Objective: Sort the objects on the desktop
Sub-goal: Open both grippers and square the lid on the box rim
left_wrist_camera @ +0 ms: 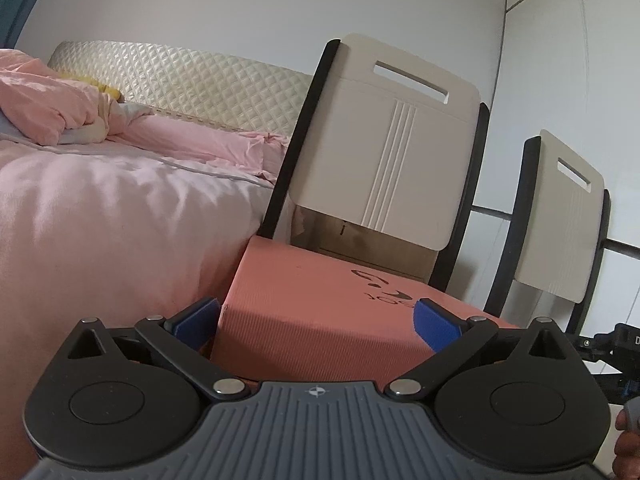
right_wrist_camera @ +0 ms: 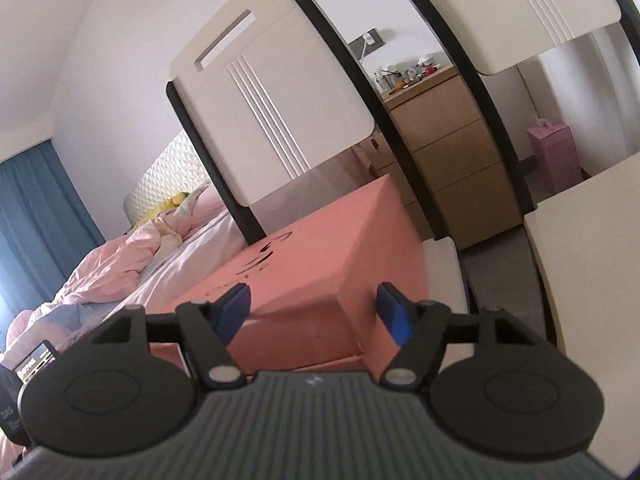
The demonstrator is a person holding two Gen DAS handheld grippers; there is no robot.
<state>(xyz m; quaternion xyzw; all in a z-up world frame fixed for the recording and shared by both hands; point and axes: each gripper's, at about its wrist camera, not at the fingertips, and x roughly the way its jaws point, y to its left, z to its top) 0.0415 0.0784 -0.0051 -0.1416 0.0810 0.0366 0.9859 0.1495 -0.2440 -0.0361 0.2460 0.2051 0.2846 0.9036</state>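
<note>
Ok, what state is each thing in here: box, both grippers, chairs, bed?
Salmon-pink ribbed cardboard box: lid on, closed.
Left gripper: open, jaws either side of the box's corner.
Right gripper: open, jaws astride the box.
Cream chair with black frame: upright behind the box.
Bed with pink bedding: unmade, rumpled.

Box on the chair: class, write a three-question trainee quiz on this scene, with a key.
1. True or false: the box is green.
2. What stands right behind the box? A) a chair back B) a lamp C) a ladder
3. Name the colour of the pads on the left tongs and right tongs.

Key: 1 false (it is pink); 2 A; 3 blue.
</note>
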